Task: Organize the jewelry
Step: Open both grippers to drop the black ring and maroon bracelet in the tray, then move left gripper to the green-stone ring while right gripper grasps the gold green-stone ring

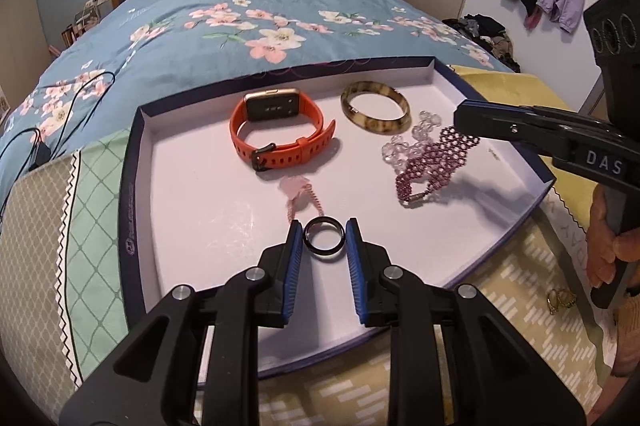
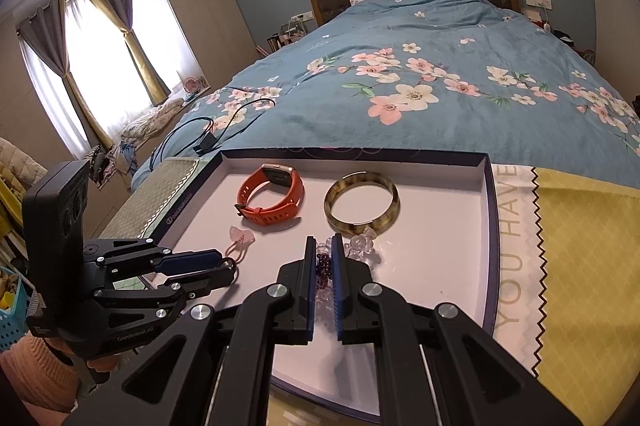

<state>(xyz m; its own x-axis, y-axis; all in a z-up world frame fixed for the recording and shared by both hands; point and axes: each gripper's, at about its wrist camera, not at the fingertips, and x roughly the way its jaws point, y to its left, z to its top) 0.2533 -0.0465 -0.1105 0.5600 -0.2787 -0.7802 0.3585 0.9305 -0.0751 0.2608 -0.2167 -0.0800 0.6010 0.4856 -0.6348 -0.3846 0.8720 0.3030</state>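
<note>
Black ring (image 1: pixel 324 238) before pink pendant (image 1: pixel 295 186), watch (image 1: pixel 280 130).

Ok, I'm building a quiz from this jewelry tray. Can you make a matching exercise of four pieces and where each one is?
1. orange-strapped watch
2. tortoiseshell bangle
3. black ring
4. purple beaded bracelet

A. held by right gripper
B. lying at tray's far right
C. between left gripper fingers
D. lying at tray's far left

Pairs: 1-D, 2-B, 3-C, 4-A
</note>
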